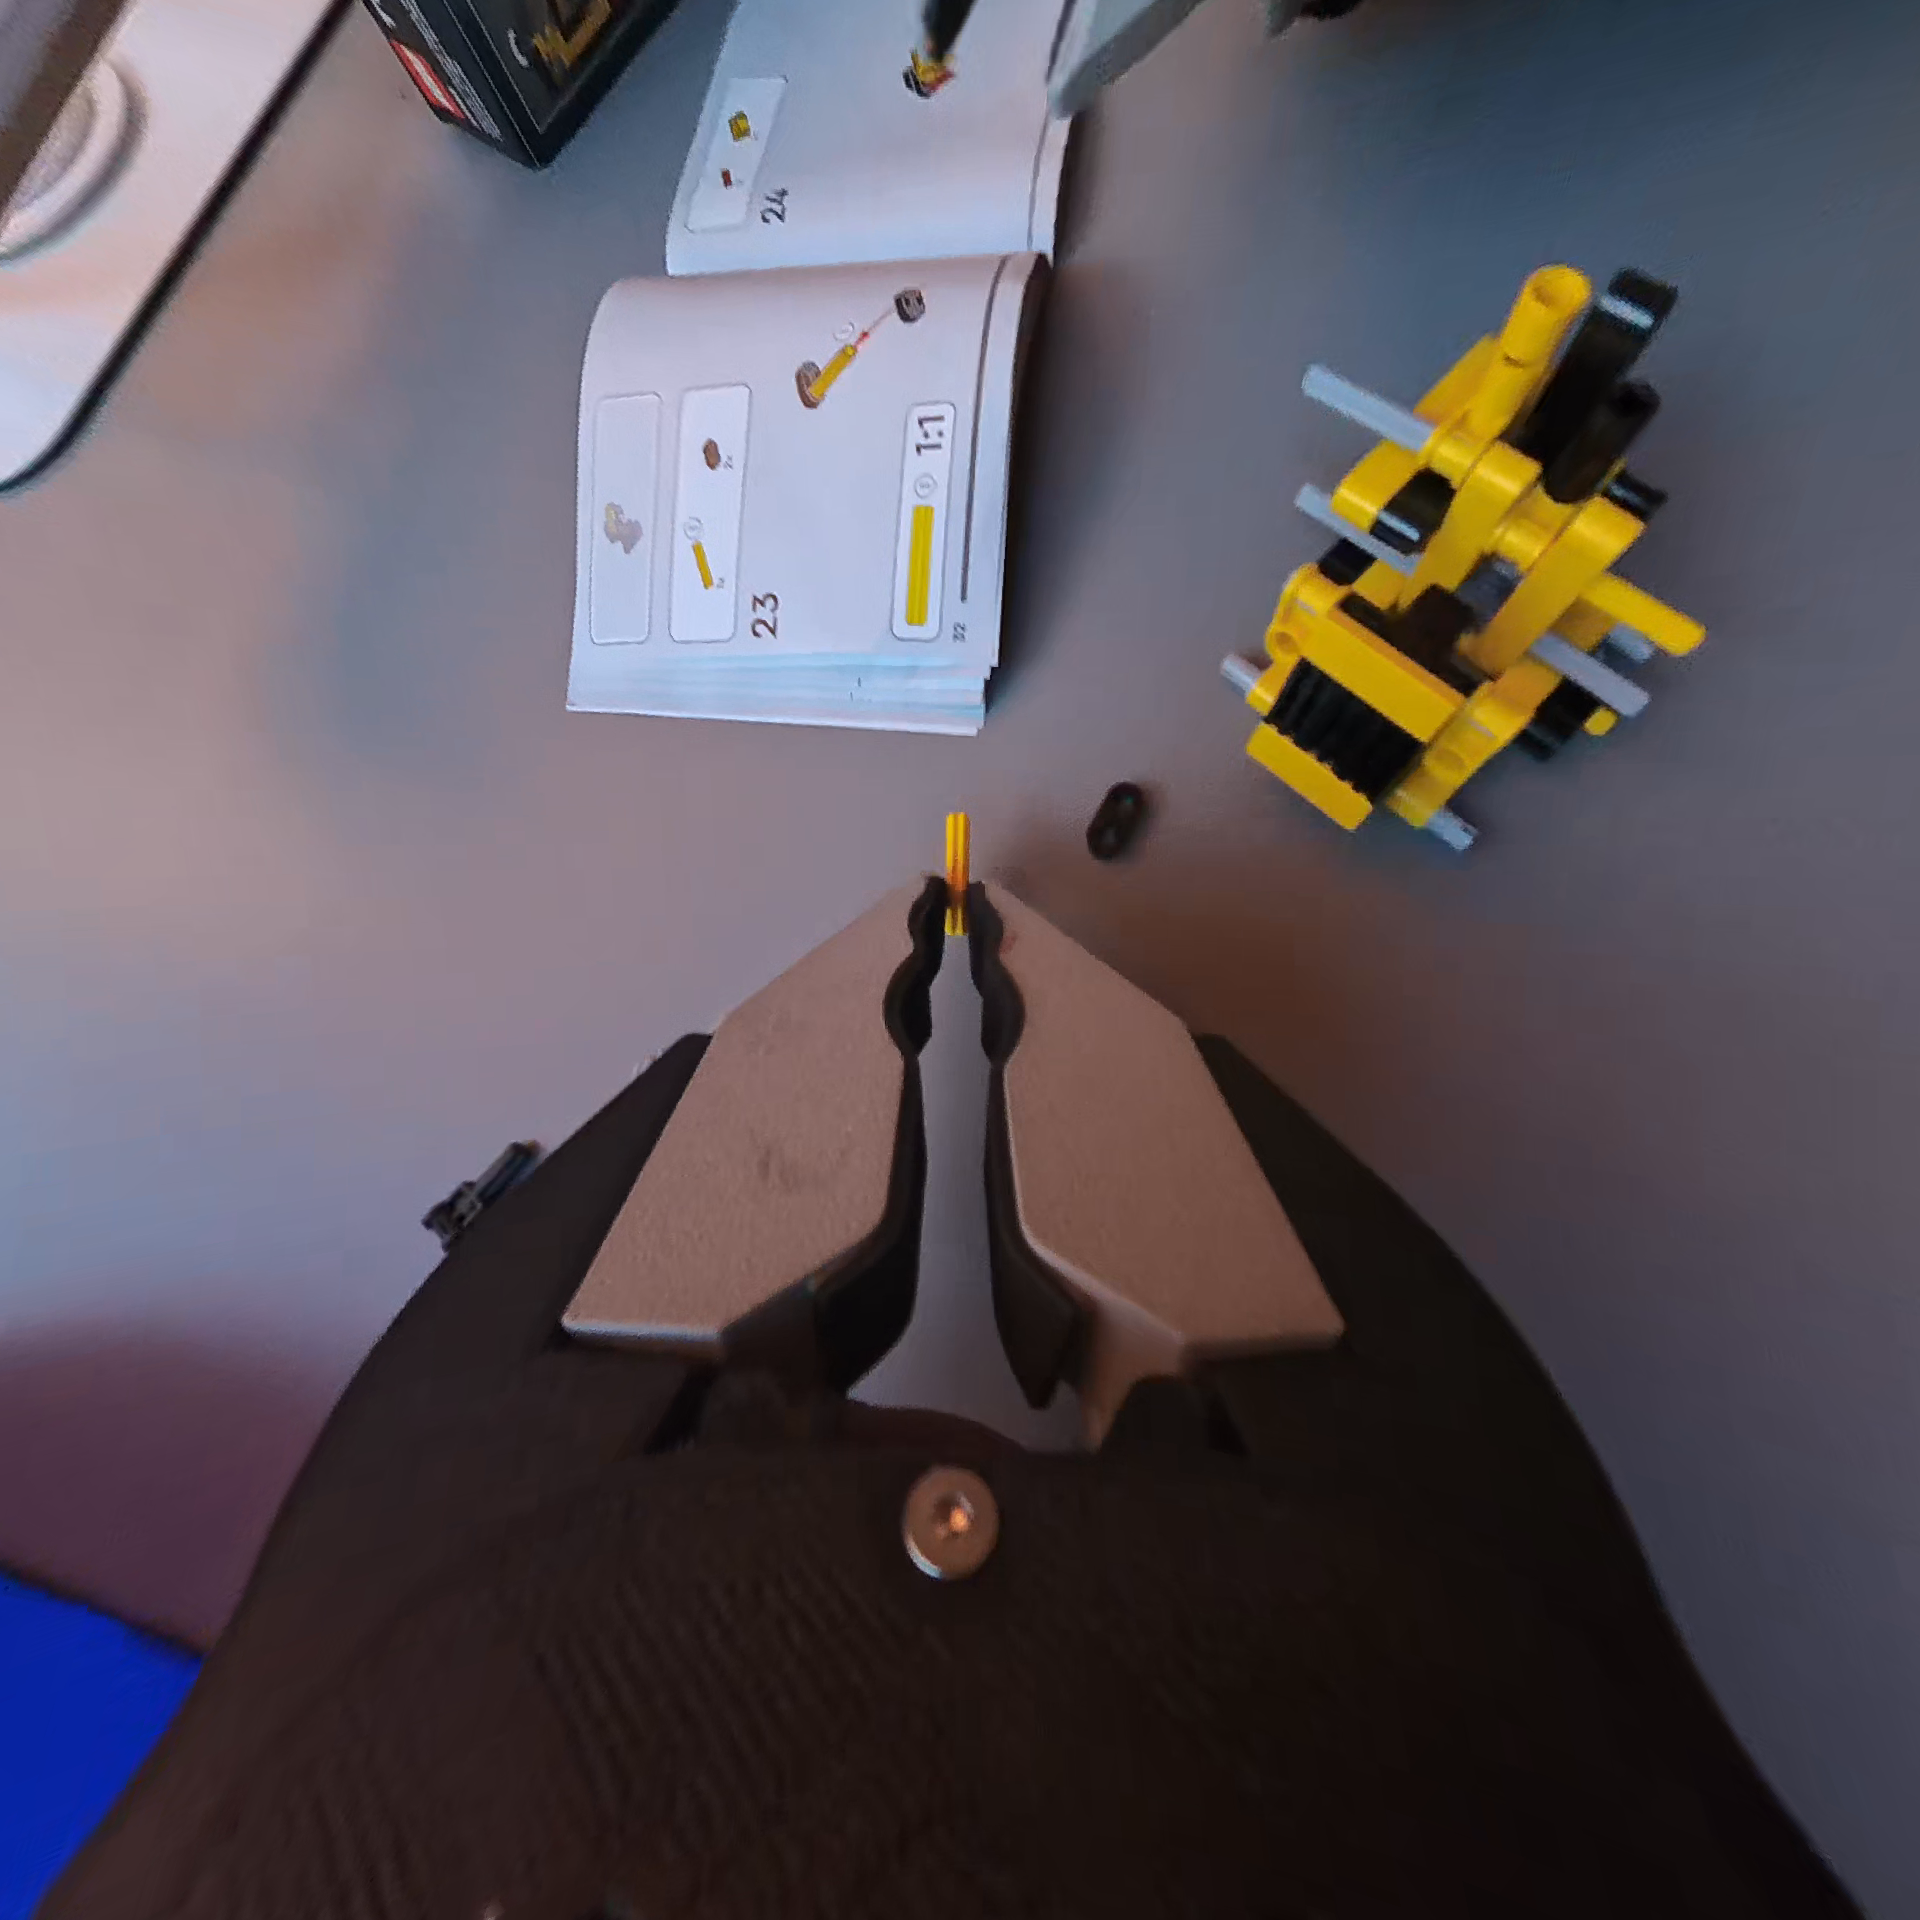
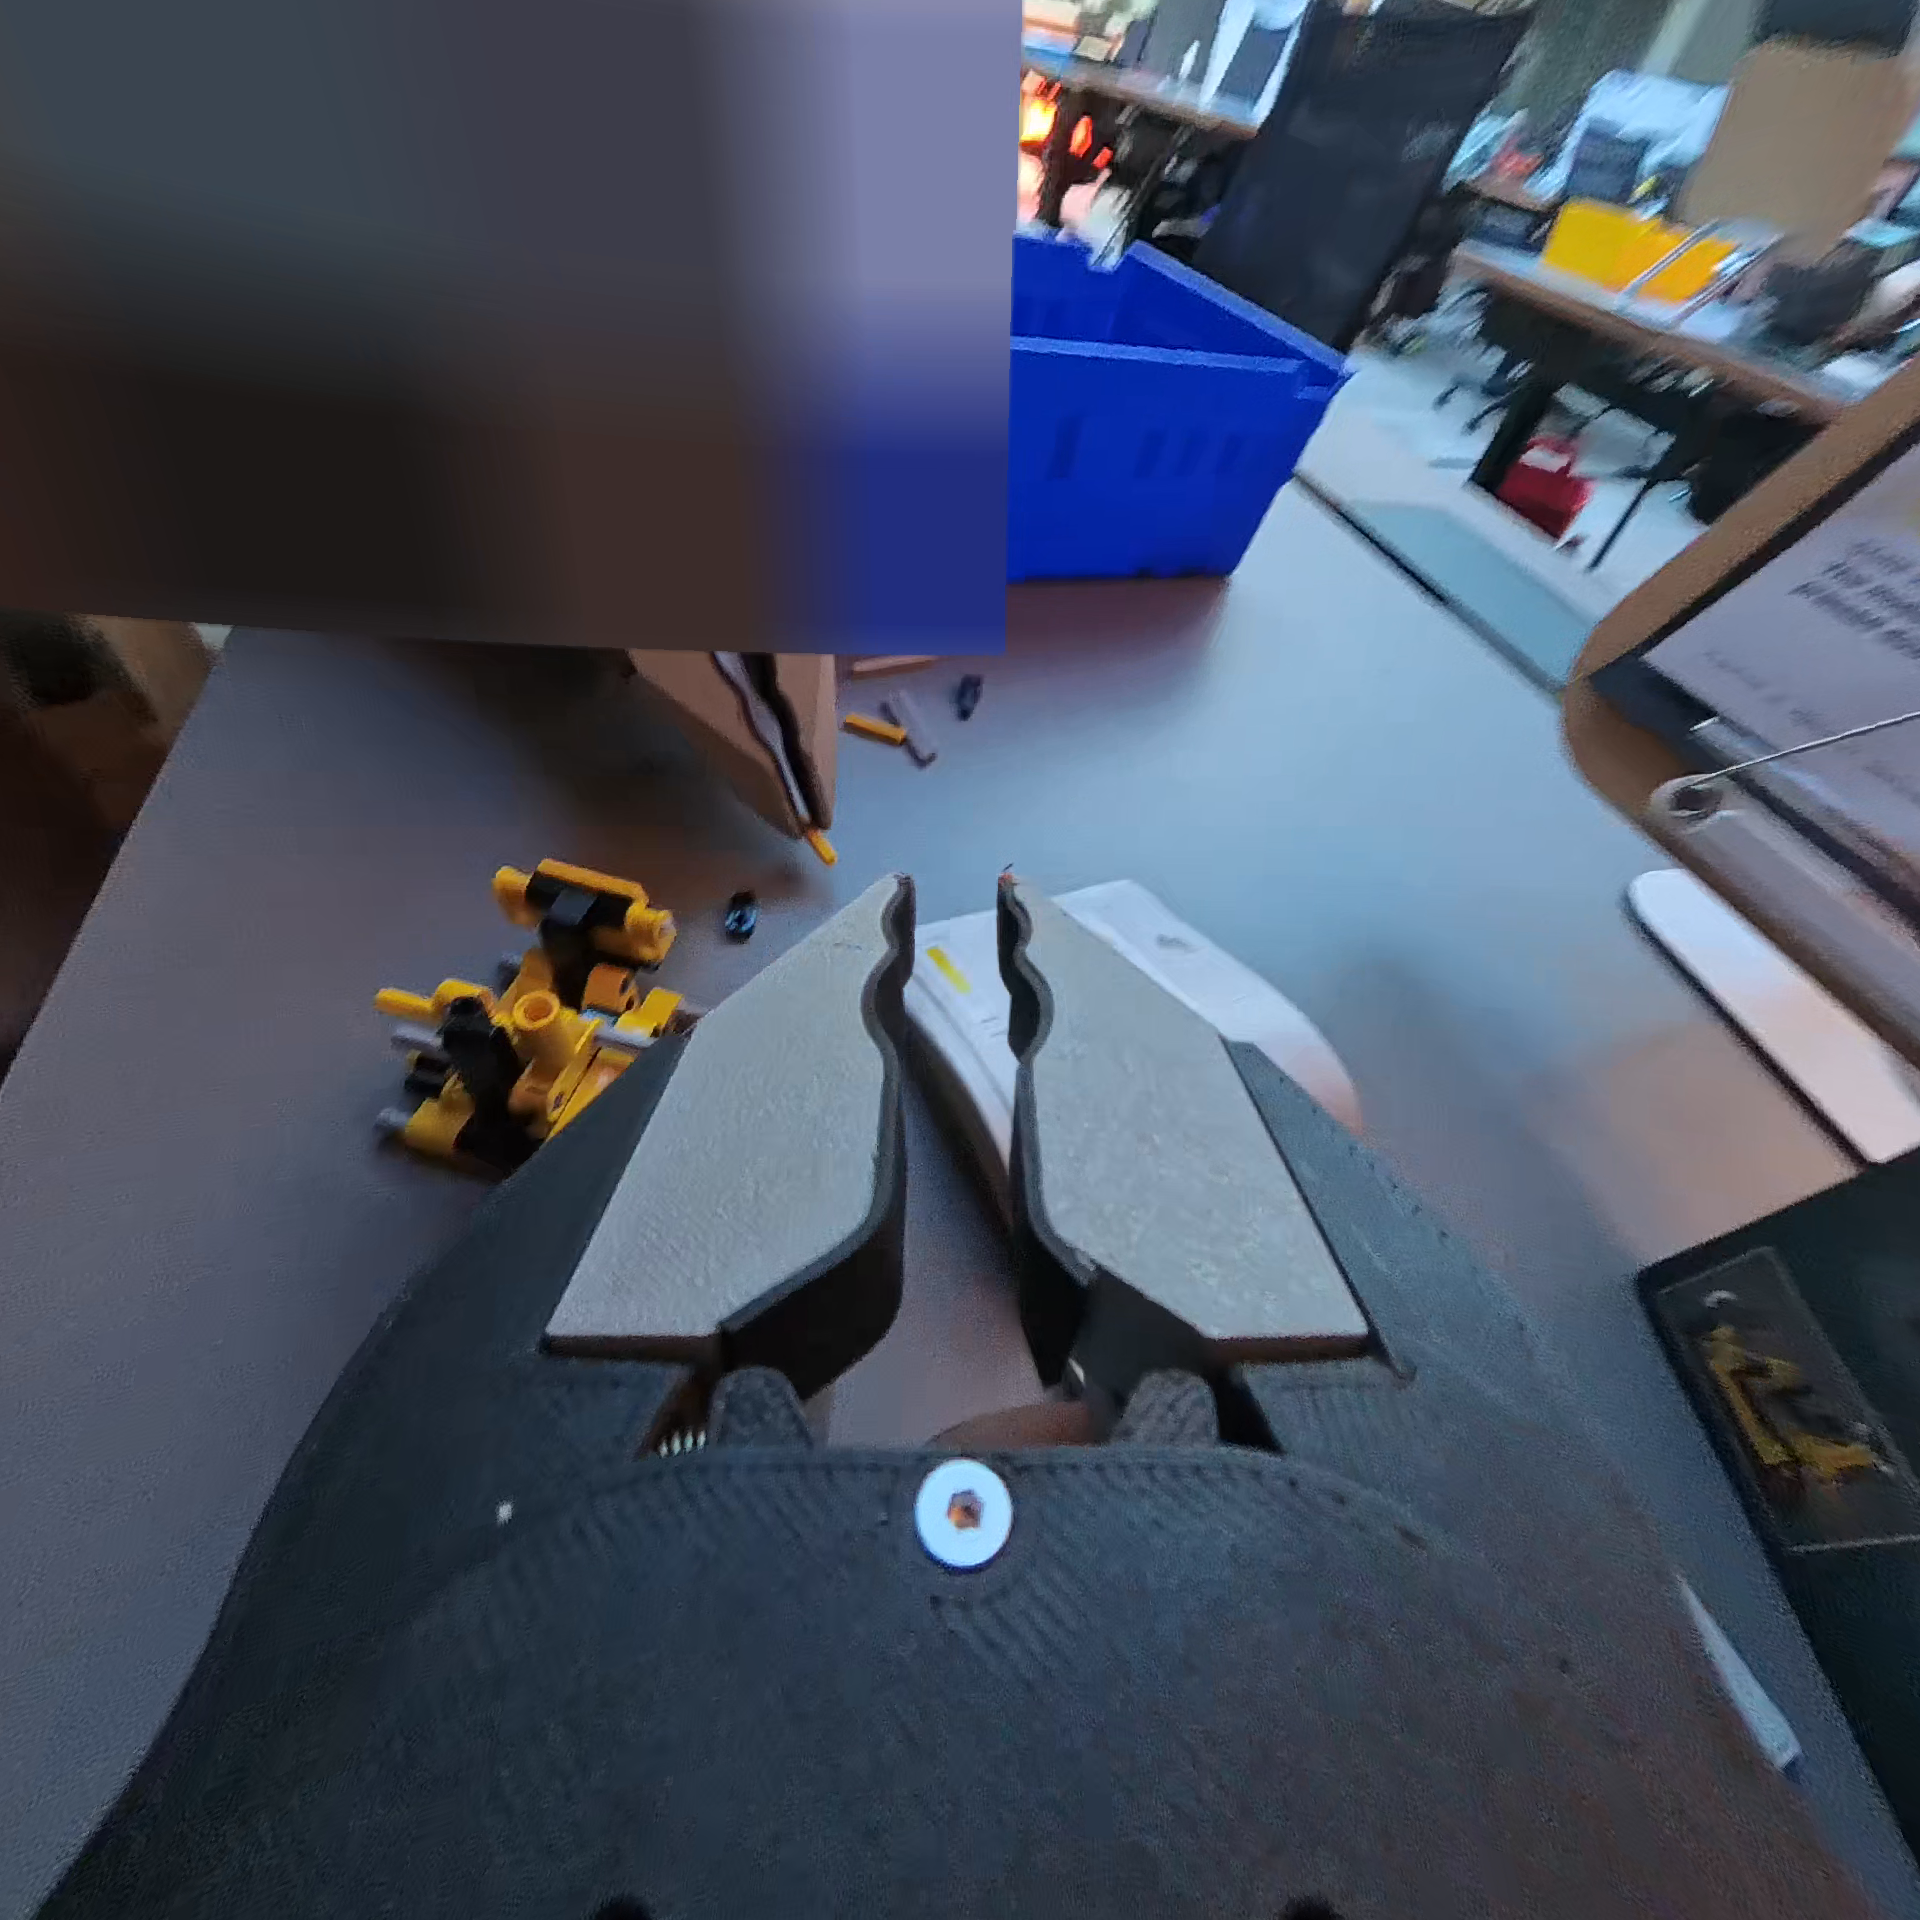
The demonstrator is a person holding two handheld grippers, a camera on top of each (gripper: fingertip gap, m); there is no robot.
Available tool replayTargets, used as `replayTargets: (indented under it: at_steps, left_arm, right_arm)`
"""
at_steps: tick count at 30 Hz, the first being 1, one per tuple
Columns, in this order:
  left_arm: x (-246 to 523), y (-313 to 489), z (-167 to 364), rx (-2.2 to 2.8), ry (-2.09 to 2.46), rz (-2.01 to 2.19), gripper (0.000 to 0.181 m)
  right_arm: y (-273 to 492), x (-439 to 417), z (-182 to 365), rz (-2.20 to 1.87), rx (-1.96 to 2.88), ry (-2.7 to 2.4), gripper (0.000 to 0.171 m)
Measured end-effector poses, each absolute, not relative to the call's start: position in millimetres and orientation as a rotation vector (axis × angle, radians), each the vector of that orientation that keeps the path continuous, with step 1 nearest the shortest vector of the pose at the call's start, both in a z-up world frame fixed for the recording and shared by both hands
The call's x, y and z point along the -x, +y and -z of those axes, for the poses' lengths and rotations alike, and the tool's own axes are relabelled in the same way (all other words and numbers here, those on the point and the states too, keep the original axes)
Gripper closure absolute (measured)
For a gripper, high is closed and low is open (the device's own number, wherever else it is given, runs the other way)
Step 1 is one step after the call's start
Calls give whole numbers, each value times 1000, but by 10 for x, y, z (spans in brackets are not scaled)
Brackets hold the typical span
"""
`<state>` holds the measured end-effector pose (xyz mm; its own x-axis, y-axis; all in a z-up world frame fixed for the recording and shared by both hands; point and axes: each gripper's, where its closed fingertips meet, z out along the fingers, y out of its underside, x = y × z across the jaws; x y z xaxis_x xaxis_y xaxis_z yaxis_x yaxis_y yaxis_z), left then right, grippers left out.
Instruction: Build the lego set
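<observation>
My left gripper (image 1: 956, 894) is shut on a short yellow axle (image 1: 957, 852) and holds it above the grey table. A small black connector (image 1: 1115, 821) lies just right of it. The yellow and black lego model (image 1: 1455, 582) with grey axles stands at the right. The open instruction booklet (image 1: 790, 499) lies beyond the gripper. My right gripper (image 2: 956, 888) is open and empty, hovering over the booklet (image 2: 1143, 956). In the right wrist view the model (image 2: 520, 1018) is at the left, the black connector (image 2: 740, 914) near it, and the left gripper (image 2: 800, 821) with the axle beyond.
The black set box (image 1: 509, 73) lies at the table's far left, also in the right wrist view (image 2: 1808, 1382). Loose pieces (image 2: 904, 722) lie farther back. A blue bin (image 2: 1143, 416) stands at the table's far end. A monitor base (image 2: 1766, 997) is at right. The grippers' ends are close to 11 centimeters from one another. Between my right fingertips and the monitor base (image 2: 1766, 997) there is roughly 30 centimeters.
</observation>
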<state>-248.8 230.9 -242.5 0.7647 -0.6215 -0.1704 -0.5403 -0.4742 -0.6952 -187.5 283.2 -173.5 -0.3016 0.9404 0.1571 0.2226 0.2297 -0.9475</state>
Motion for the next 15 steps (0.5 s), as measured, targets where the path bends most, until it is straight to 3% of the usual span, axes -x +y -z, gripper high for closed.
replayTargets:
  at_steps: [3, 10, 15]
  left_arm:
    - [2481, 2231, 2494, 2196, 893, 144, 180]
    - [2467, 2245, 2370, 2147, 837, 191, 180]
    - [2475, 2320, 2225, 2081, 766, 196, 180]
  right_arm:
    - [2714, 1831, 1889, -1132, 1090, -1834, 171]
    - [2580, 1914, 2114, -1101, 1146, -1957, 171]
    - [2559, 2052, 1905, -1203, 1158, -1866, 163]
